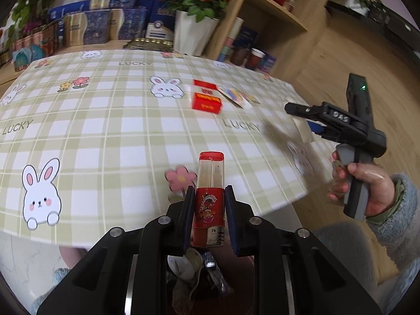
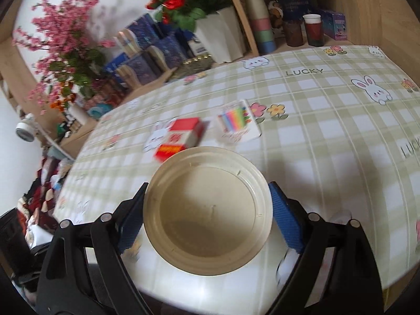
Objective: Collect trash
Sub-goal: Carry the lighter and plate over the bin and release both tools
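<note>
My left gripper [image 1: 208,191] is shut on a red toothpick tube [image 1: 210,197] with a clear top, held over the near table edge. My right gripper [image 2: 207,204] is shut on a round cream plastic lid [image 2: 207,210], held above the checked tablecloth [image 2: 328,131]; it also shows in the left wrist view [image 1: 299,113] at the right table edge. A red cigarette box [image 1: 206,98] [image 2: 181,136] and a pack of coloured candles [image 1: 235,95] [image 2: 237,122] lie on the table. Below my left gripper a bin with crumpled trash [image 1: 189,265] shows.
Blue and gold boxes [image 1: 105,26] and a white pot of red flowers [image 1: 194,31] stand at the table's far side. A wooden shelf with stacked cups [image 2: 262,21] is at the back. Wooden floor [image 1: 328,60] lies to the right of the table.
</note>
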`<state>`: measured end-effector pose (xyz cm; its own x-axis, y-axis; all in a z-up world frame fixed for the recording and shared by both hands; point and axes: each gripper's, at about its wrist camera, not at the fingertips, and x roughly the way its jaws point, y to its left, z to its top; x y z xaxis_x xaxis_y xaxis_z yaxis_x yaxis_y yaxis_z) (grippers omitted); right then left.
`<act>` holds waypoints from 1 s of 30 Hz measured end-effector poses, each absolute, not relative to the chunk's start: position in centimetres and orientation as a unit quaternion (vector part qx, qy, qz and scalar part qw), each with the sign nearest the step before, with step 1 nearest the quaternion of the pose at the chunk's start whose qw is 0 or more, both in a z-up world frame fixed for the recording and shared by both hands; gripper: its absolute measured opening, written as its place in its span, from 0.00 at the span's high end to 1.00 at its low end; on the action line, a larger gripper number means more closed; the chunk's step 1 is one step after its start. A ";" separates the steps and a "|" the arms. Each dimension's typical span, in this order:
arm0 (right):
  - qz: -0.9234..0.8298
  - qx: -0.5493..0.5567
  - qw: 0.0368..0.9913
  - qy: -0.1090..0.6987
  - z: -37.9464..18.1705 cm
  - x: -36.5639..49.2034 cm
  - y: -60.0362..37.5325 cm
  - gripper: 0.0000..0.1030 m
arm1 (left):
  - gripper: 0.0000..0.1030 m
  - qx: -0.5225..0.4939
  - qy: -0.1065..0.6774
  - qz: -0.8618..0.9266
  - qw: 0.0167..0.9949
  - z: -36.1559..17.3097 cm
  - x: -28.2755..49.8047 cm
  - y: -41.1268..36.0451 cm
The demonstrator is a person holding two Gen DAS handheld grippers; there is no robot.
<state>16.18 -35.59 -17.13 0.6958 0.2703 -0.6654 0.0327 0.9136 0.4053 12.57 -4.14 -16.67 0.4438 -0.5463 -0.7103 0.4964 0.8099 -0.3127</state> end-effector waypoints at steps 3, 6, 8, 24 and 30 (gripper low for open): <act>0.076 0.194 0.904 0.373 -16.4 12.8 -34.6 0.16 | 0.78 -0.011 0.432 -0.325 0.841 -16.7 10.6 -4.2; 0.085 0.188 0.908 0.365 -16.1 10.1 -33.6 0.16 | 0.78 0.009 0.446 -0.340 0.828 -17.3 9.0 -4.3; 0.090 0.183 0.910 0.362 -16.1 8.1 -32.7 0.16 | 0.78 0.024 0.456 -0.348 0.818 -17.9 7.8 -4.4; 0.097 0.215 0.887 0.397 -19.5 1.5 -29.9 0.16 | 0.78 0.077 0.545 -0.334 0.765 -25.3 4.4 -6.0; 0.103 0.207 0.887 0.401 -19.6 1.3 -29.0 0.16 | 0.78 0.105 0.548 -0.333 0.760 -26.1 3.8 -7.0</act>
<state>1.34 -28.96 -19.61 0.6578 0.3482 -0.6678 -0.0160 0.8929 0.4499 3.81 -7.01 -26.09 0.1767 -0.3909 -0.9033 0.6208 0.7564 -0.2059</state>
